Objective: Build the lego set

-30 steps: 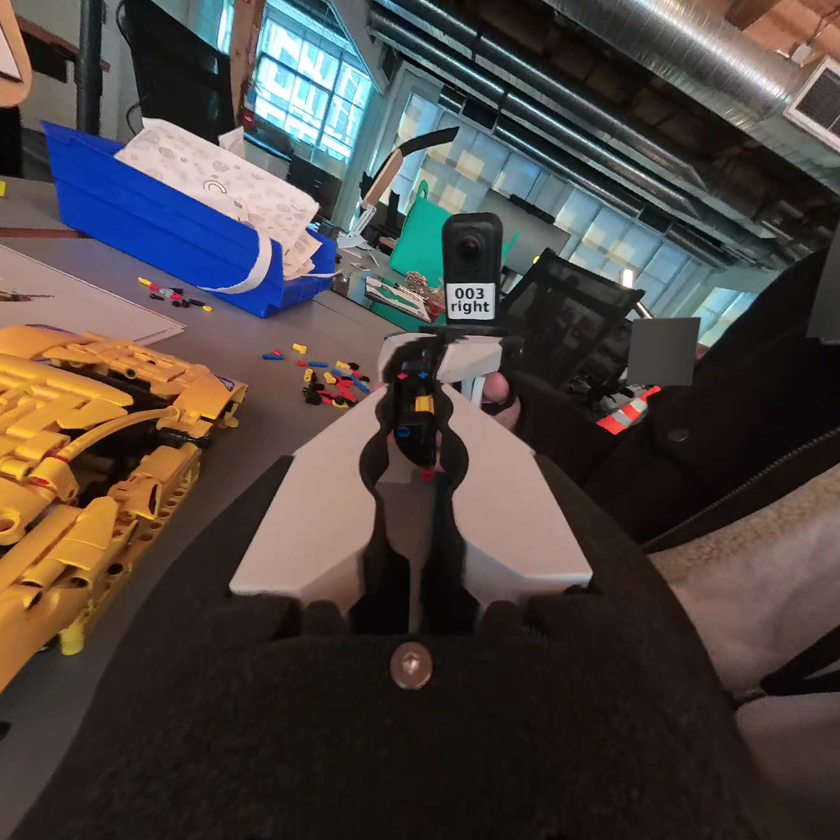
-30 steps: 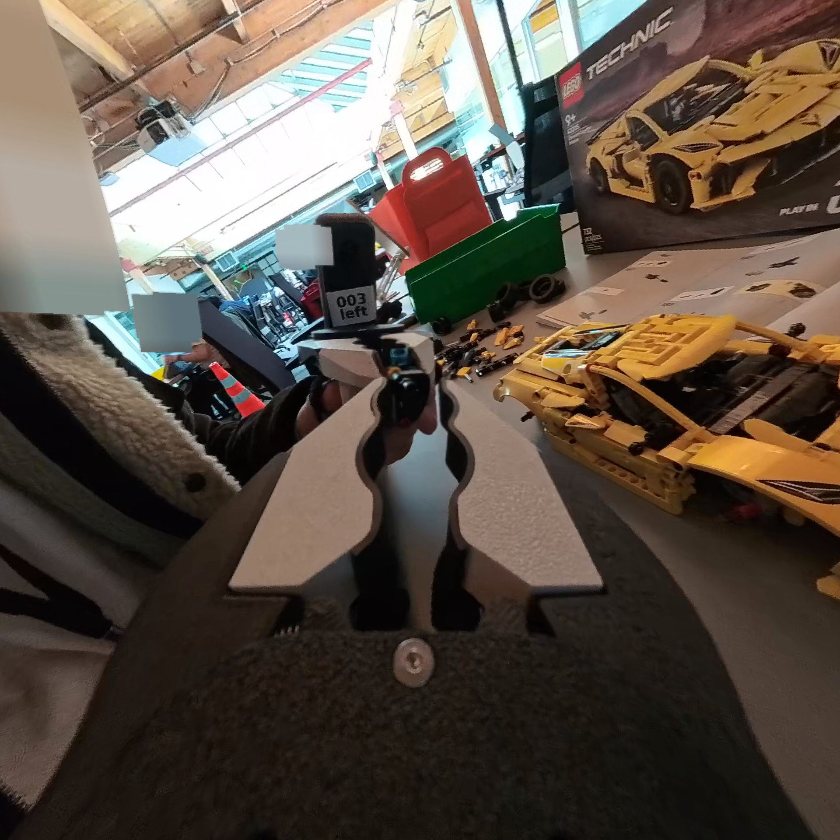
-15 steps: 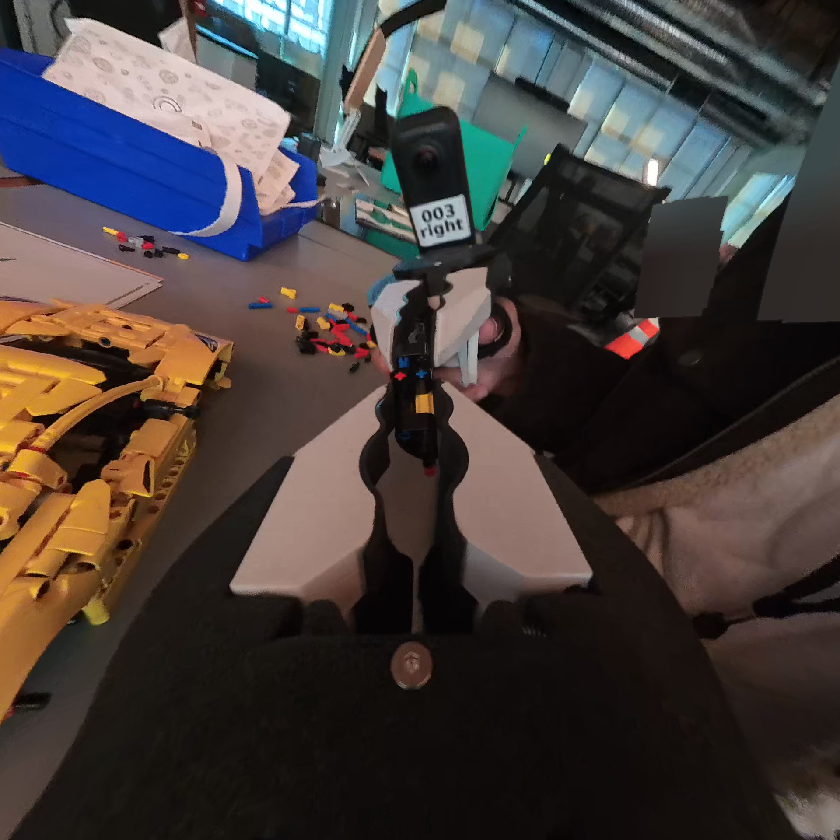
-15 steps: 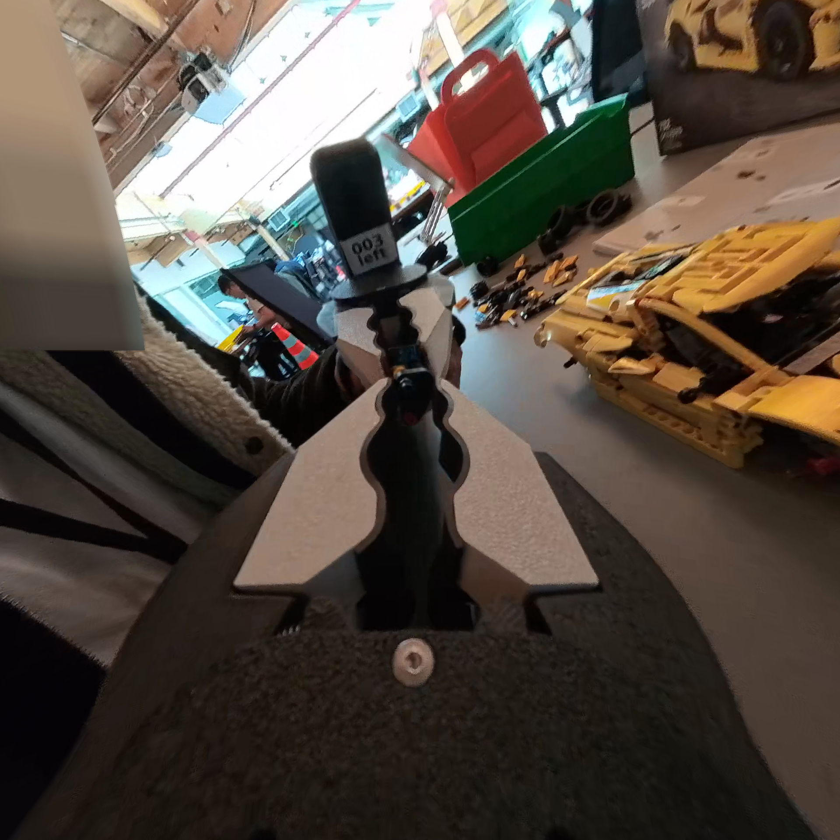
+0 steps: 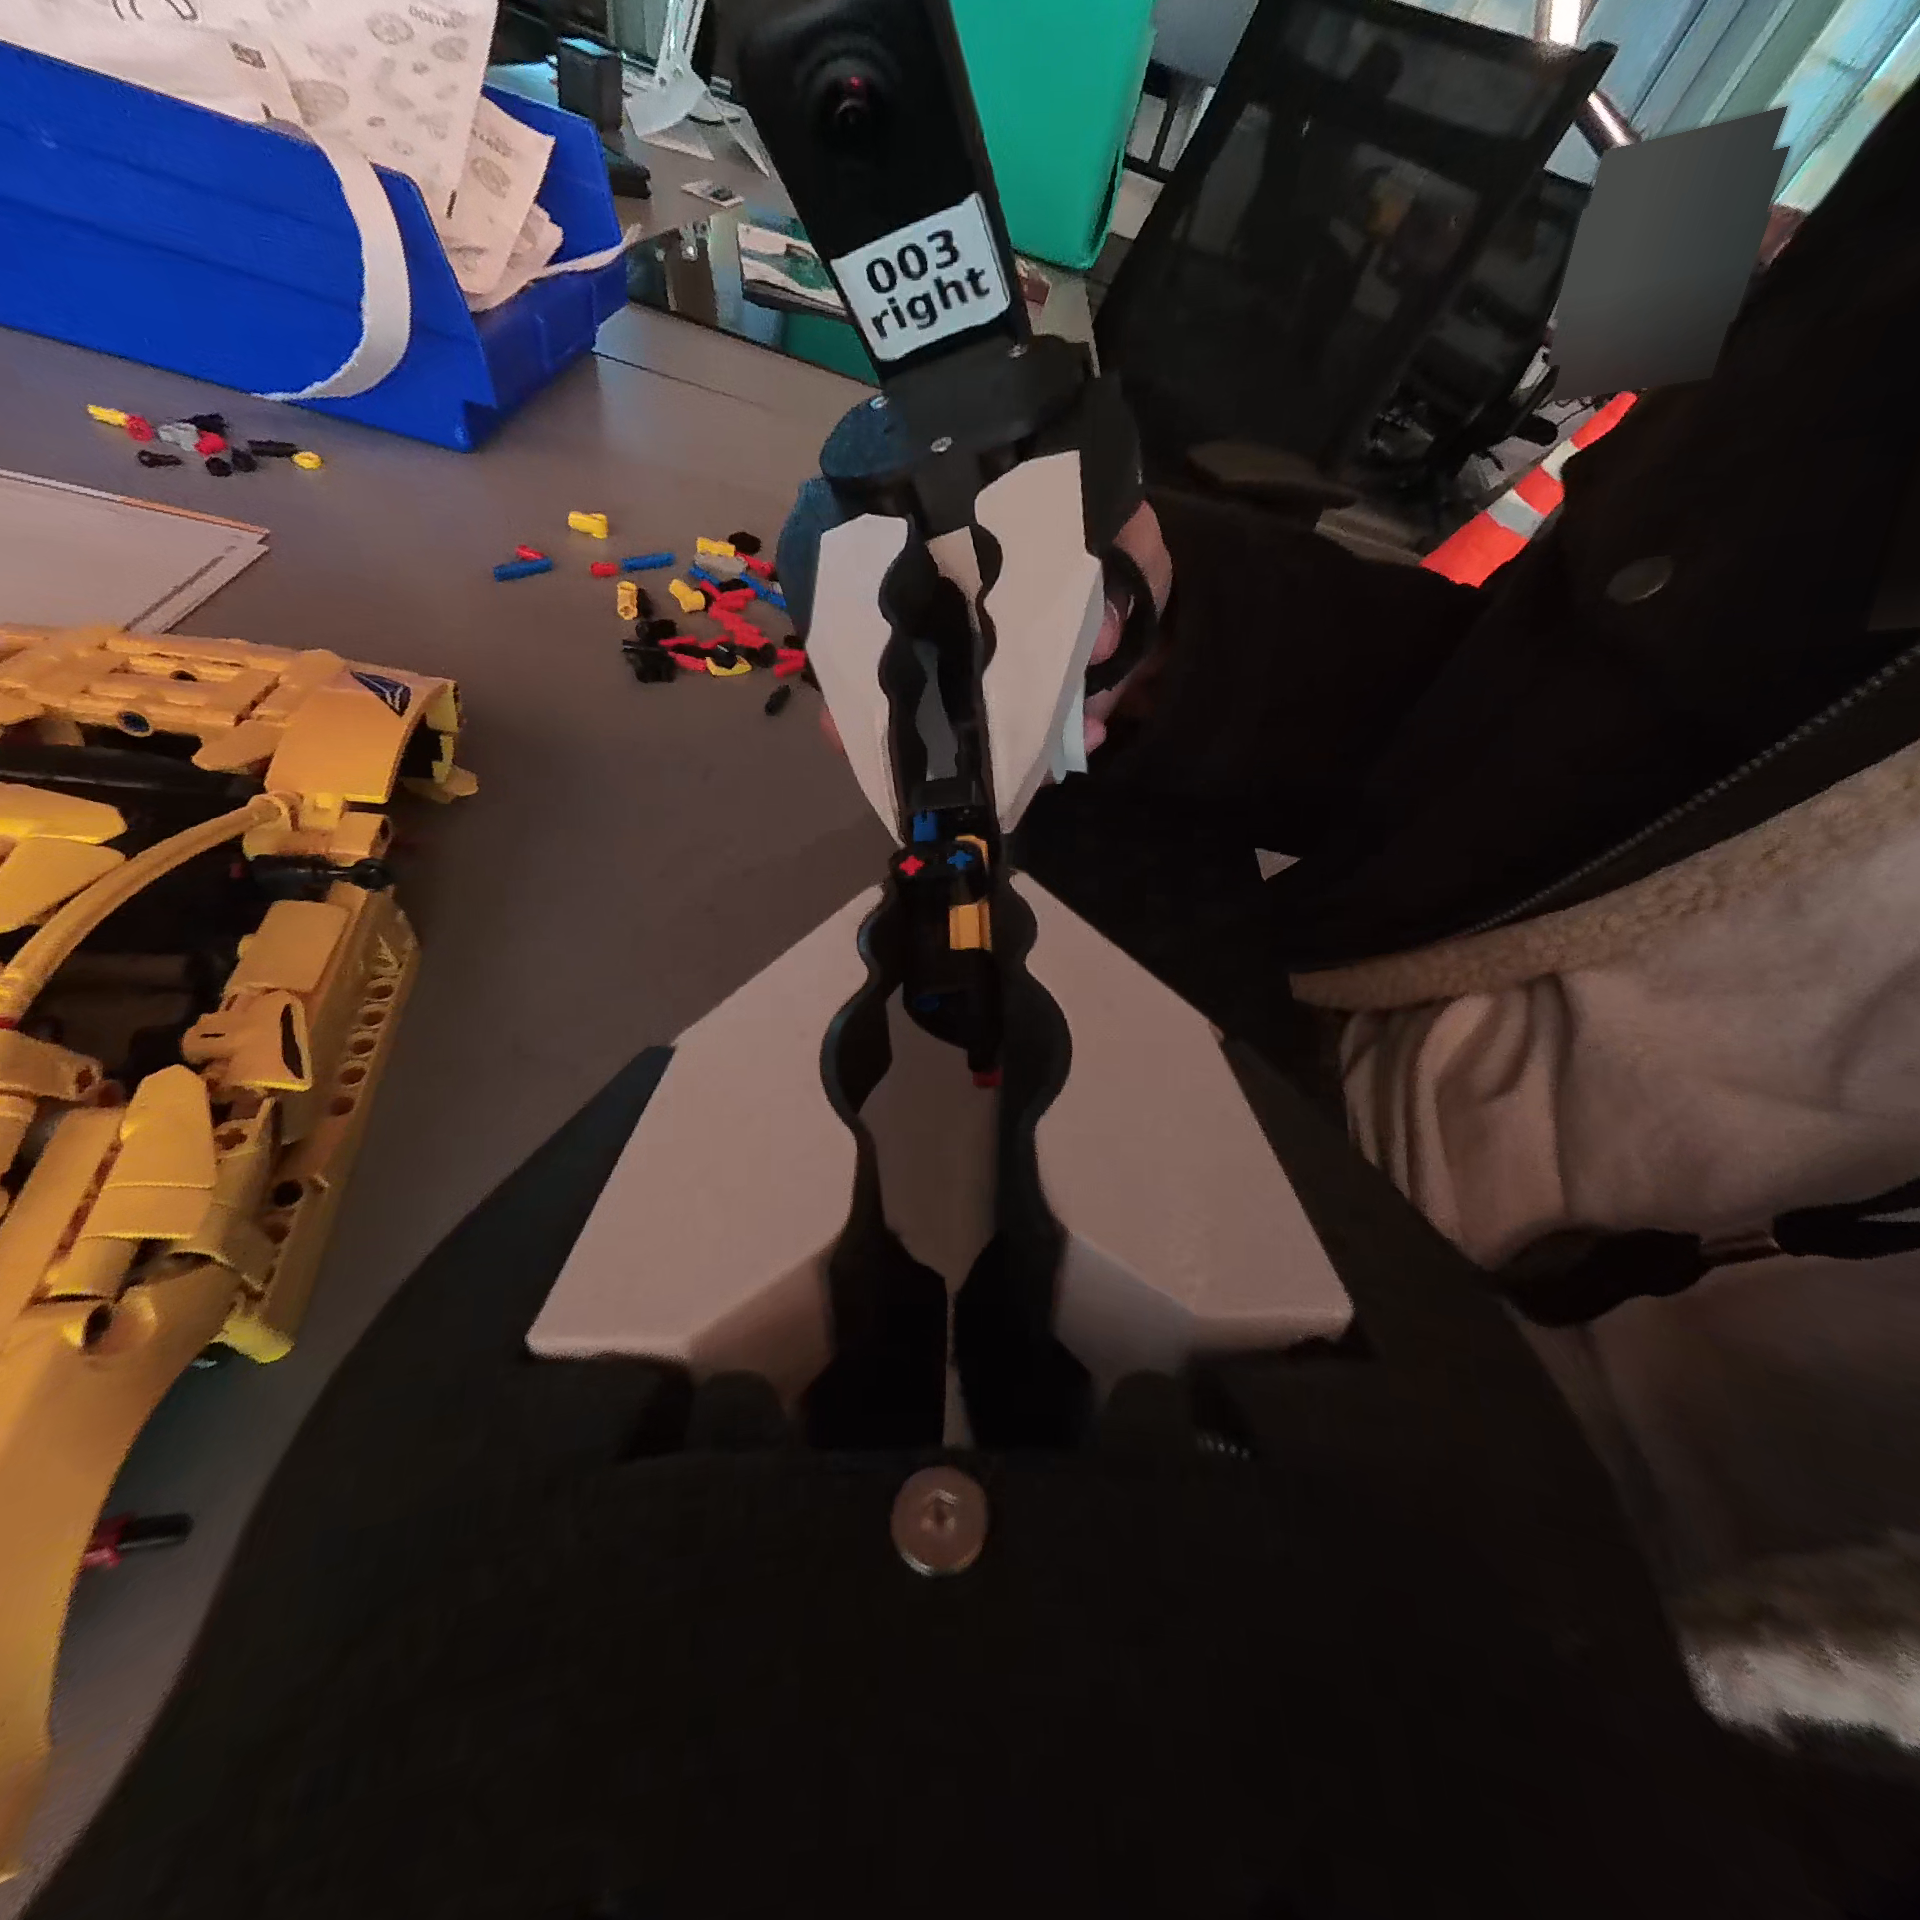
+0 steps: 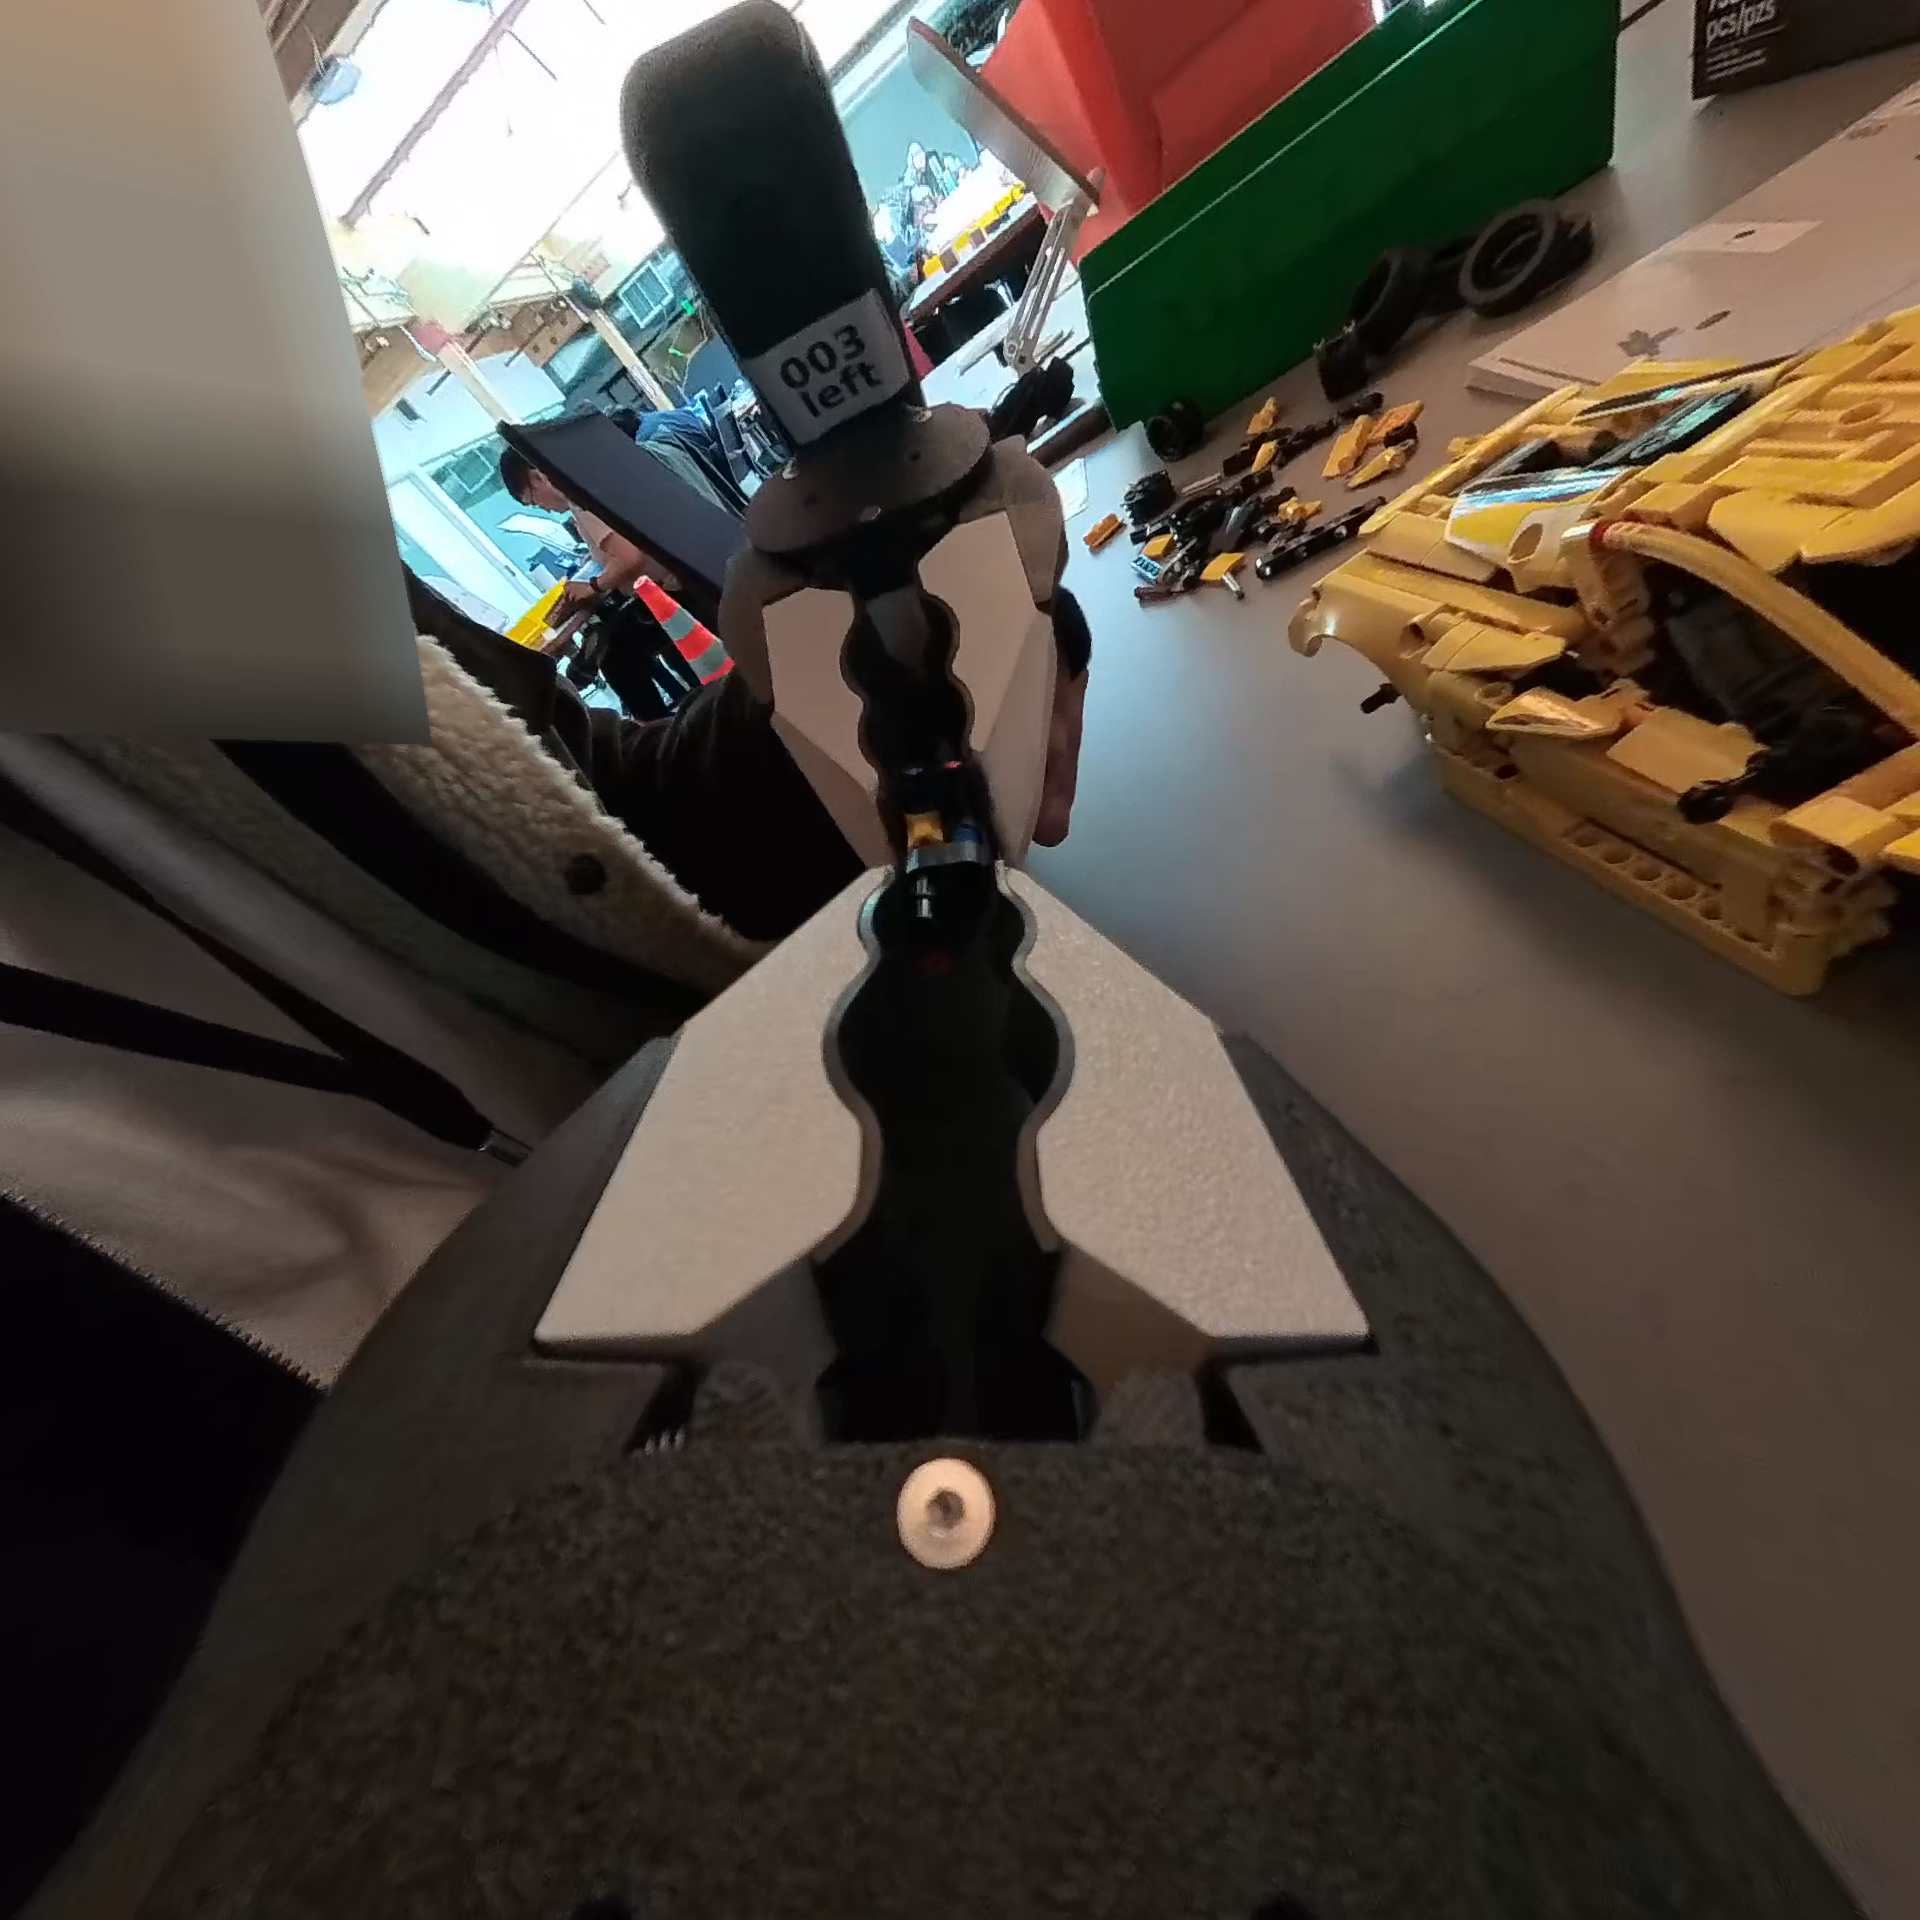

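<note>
While the left gripper [image 5: 940, 914] and right gripper [image 6: 940, 883] are both pinching one small black piece [image 5: 948, 940] tip to tip above the table [image 5: 644, 810], any twisting is risking popping it loose.

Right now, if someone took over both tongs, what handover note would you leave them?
Left tongs: shut on the small black lego sub-assembly, held in the air.
Right tongs: tip to tip with the left, shut on the same piece's other end.
Yellow lego car: largely built, resting on the grey table.
Loose pins: scattered on the table past the car. Black tyres lie by the green bin.
Left to do: finish the sub-assembly, fit it to the car, add the tyres.
</note>
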{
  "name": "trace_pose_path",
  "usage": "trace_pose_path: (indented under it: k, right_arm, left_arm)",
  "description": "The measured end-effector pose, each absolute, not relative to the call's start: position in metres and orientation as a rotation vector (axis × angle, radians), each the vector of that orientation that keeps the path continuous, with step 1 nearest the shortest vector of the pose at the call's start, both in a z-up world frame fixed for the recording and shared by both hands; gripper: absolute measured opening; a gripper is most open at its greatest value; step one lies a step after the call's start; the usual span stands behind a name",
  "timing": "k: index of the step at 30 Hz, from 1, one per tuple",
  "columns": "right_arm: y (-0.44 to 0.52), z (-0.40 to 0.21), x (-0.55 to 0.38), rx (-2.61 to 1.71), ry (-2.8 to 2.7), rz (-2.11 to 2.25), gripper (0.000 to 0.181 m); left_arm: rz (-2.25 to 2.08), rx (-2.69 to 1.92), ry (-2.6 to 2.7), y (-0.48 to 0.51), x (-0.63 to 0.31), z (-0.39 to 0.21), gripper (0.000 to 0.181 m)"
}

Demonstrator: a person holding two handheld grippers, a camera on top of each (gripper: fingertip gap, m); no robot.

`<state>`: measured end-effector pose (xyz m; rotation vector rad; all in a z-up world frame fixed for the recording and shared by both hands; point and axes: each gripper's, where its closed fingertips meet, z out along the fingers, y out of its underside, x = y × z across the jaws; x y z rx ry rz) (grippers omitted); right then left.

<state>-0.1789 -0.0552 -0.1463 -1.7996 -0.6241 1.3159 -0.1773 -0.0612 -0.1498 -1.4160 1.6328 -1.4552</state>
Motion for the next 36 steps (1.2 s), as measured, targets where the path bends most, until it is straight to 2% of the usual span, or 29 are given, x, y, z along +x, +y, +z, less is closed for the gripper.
trace_pose_path:
  k: [5,10,11,12,16,18,22,25,28,36]
  right_arm:
    - [-0.048,-0.147,-0.177,-1.798,-0.595,1.259,0.013]
    - [-0.031,-0.131,-0.17,-1.702,-0.432,1.263,0.015]
    - [-0.031,-0.129,-0.168,-1.701,-0.41,1.287,0.027]
    - [-0.032,-0.127,-0.167,-1.693,-0.402,1.31,0.029]
    - [-0.033,-0.134,-0.173,-1.738,-0.448,1.285,0.02]
    - [-0.037,-0.13,-0.175,-1.717,-0.476,1.294,0.01]
    - [-0.036,-0.124,-0.172,-1.684,-0.457,1.29,0.009]
    - [-0.035,-0.123,-0.173,-1.675,-0.449,1.295,0.008]
    - [-0.036,-0.123,-0.176,-1.673,-0.46,1.286,0.008]
    - [-0.038,-0.123,-0.179,-1.667,-0.471,1.311,0.01]
  left_arm:
    - [-1.446,-1.449,1.577,-0.053,-0.174,-0.15,0.015]
    - [-1.76,-1.547,1.317,-0.035,-0.173,-0.131,0.016]
    - [-1.775,-1.551,1.285,-0.032,-0.174,-0.13,0.016]
    - [-1.793,-1.553,1.261,-0.029,-0.175,-0.128,0.016]
    - [-1.82,-1.528,1.278,-0.036,-0.174,-0.126,0.016]
    - [-1.805,-1.508,1.282,-0.038,-0.174,-0.124,0.016]
    - [-1.797,-1.485,1.285,-0.04,-0.172,-0.124,0.016]
    - [-1.825,-1.487,1.279,-0.043,-0.17,-0.123,0.024]
    - [-1.834,-1.472,1.259,-0.042,-0.17,-0.12,0.016]
    - [-1.824,-1.495,1.348,-0.051,-0.171,-0.128,0.015]
